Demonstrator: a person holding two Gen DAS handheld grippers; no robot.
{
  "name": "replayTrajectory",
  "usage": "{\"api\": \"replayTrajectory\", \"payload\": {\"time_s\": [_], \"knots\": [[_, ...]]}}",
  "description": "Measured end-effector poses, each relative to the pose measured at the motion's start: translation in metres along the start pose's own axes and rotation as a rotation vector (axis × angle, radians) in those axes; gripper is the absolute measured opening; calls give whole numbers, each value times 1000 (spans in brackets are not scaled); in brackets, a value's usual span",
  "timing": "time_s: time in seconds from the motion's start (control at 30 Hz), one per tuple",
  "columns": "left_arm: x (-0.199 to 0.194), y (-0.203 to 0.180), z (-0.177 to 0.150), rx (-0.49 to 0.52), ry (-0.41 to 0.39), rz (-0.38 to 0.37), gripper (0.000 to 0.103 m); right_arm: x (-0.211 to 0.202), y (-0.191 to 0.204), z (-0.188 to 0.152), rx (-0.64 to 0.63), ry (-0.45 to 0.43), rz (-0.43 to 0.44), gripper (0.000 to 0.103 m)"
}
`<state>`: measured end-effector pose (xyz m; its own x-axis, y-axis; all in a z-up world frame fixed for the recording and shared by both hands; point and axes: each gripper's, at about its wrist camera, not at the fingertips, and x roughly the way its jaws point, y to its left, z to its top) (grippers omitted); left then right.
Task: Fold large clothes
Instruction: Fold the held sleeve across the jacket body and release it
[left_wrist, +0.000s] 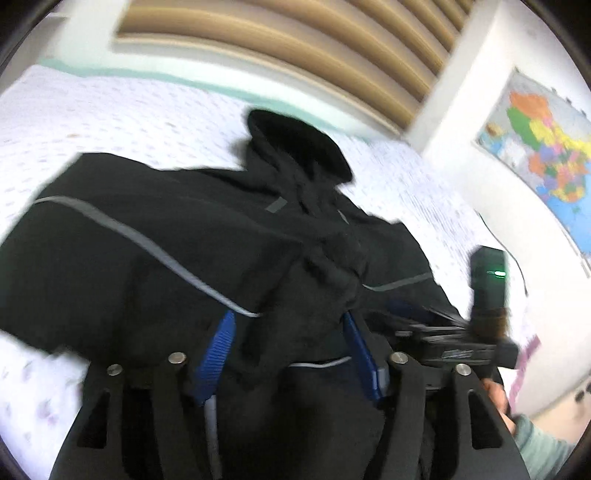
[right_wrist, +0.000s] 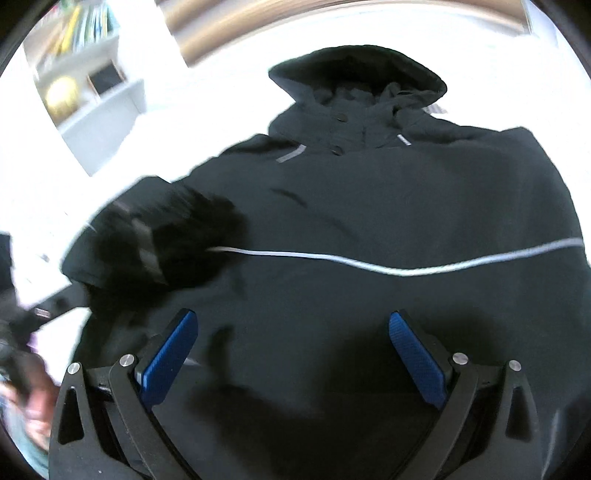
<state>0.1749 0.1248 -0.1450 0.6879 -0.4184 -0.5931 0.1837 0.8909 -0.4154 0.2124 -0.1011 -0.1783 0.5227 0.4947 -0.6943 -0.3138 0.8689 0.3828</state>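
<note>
A large black hooded jacket (right_wrist: 369, 206) with a grey reflective stripe lies on the white bed, hood at the far end. It also shows in the left wrist view (left_wrist: 147, 236). My left gripper (left_wrist: 288, 325) is shut on a bunched fold of the jacket's fabric, which fills the gap between its blue pads. My right gripper (right_wrist: 293, 332) is open and empty, low over the jacket's lower front. A lifted, blurred fold of the jacket (right_wrist: 162, 243) hangs at the left of the right wrist view. The right gripper's body (left_wrist: 487, 295) shows at the right in the left wrist view.
The bed has a white sheet with small purple marks (left_wrist: 129, 118) and a wooden slatted headboard (left_wrist: 332, 48). A coloured map (left_wrist: 543, 147) hangs on the right wall. A white shelf unit with books (right_wrist: 85, 74) stands at the far left.
</note>
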Motion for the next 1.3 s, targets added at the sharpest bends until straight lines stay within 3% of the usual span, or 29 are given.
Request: {"api": "replayTrajectory", "payload": {"time_s": [0.1, 0.2, 0.4, 0.53, 0.57, 0.6, 0.67, 0.77, 0.93, 1.07, 1.2, 1.3], "knots": [[5, 11, -13, -40, 19, -51, 64, -5, 10, 6, 84, 33, 114, 103], [8, 12, -23, -18, 4, -39, 64, -10, 25, 10, 107, 32, 171, 103], [7, 31, -27, -95, -25, -126, 64, 3, 58, 10, 120, 88, 198, 103], [8, 33, -28, -103, -30, -136, 64, 25, 79, 19, 152, 107, 172, 102], [8, 32, -28, -99, -29, -131, 64, 31, 84, 20, 165, 114, 177, 93], [8, 30, -28, -92, -27, -123, 64, 38, 87, 21, 167, 126, 174, 75], [4, 27, -26, -80, -29, -95, 64, 51, 101, 25, 113, 164, 27, 51], [-16, 22, -20, -63, -45, -99, 64, 46, 113, 28, 39, 145, -27, 39], [-68, 19, 10, -48, -120, -14, 64, -17, 106, 50, -90, -8, -127, 36], [-78, 26, 40, -54, -151, 59, 64, -61, 75, 70, -105, -80, -226, 36], [-37, 32, 60, -64, -52, 91, 64, -83, 31, 76, -88, -87, -320, 36], [12, 31, 54, -43, 42, 108, 64, -75, -4, 71, -73, -46, -394, 36]]}}
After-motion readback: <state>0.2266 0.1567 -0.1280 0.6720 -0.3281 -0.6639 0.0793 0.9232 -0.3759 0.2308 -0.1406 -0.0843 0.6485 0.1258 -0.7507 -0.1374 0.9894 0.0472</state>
